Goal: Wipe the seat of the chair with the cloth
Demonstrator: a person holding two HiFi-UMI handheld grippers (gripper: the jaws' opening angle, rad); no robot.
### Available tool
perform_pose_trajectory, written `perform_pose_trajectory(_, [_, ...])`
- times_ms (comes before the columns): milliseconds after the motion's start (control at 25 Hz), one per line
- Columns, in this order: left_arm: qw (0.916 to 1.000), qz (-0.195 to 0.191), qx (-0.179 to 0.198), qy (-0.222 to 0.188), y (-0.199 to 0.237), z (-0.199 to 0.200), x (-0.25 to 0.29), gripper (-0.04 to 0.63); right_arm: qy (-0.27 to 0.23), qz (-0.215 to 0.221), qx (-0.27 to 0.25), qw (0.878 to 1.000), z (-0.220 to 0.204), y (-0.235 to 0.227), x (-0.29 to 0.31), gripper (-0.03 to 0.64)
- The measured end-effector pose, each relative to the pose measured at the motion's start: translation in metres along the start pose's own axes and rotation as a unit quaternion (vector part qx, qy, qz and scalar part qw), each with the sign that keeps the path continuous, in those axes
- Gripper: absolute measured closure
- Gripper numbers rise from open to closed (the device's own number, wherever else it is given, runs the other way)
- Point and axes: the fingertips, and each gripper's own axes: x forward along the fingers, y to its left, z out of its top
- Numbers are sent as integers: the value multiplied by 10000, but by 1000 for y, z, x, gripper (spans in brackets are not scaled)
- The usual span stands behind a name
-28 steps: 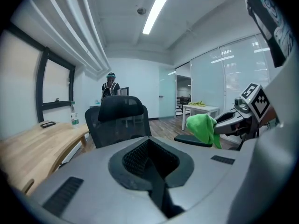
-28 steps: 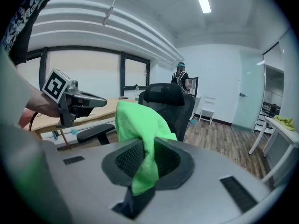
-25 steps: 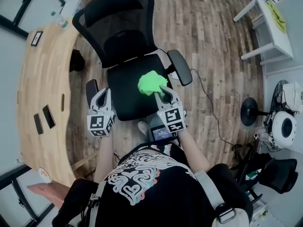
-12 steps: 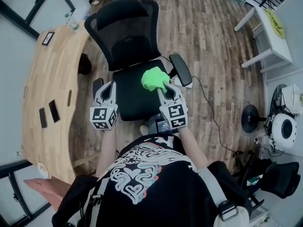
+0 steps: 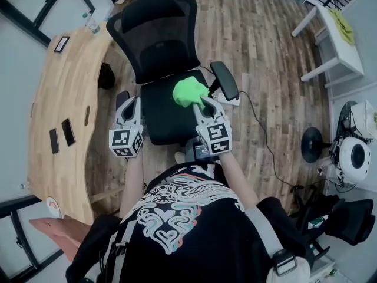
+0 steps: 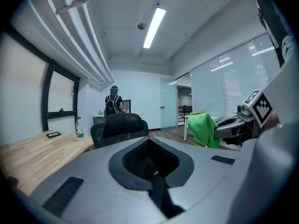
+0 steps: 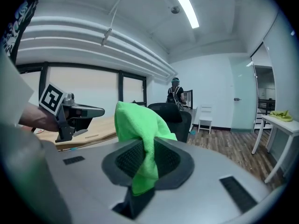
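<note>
A black office chair [image 5: 156,37] stands in front of me, its seat [image 5: 162,114] below both grippers in the head view. My right gripper [image 5: 202,101] is shut on a bright green cloth [image 5: 189,91], which bunches over the seat's right rear part, near the right armrest [image 5: 225,81]. In the right gripper view the cloth [image 7: 140,125] is pinched between the dark pads and sticks up above them. My left gripper [image 5: 131,101] hovers by the seat's left edge; its jaws [image 6: 152,160] are shut with nothing in them. From the left gripper view the cloth [image 6: 204,129] hangs at the right.
A curved wooden desk [image 5: 59,117] runs along the left, with a water bottle [image 5: 89,22] and dark flat items on it. A white table [image 5: 339,28] stands at the upper right. A cable and a round black stand base [image 5: 312,145] lie on the wooden floor. A person [image 6: 113,104] stands far back.
The head view has shifted a little. My right gripper carried the cloth slightly toward the backrest over the seat's right side. The left gripper stays by the seat's left edge.
</note>
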Motion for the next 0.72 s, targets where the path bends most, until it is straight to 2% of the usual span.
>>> perform_pose_trajectory(400, [9998,69,-183,-70,7,-6,-16,595,-88,-70,75,9999,8,12,-7,561])
perform_pose_trajectory(720, [9999,9,-156,-72,6,-6,-21,595,-53,51,78,9999,2,25,-4,561])
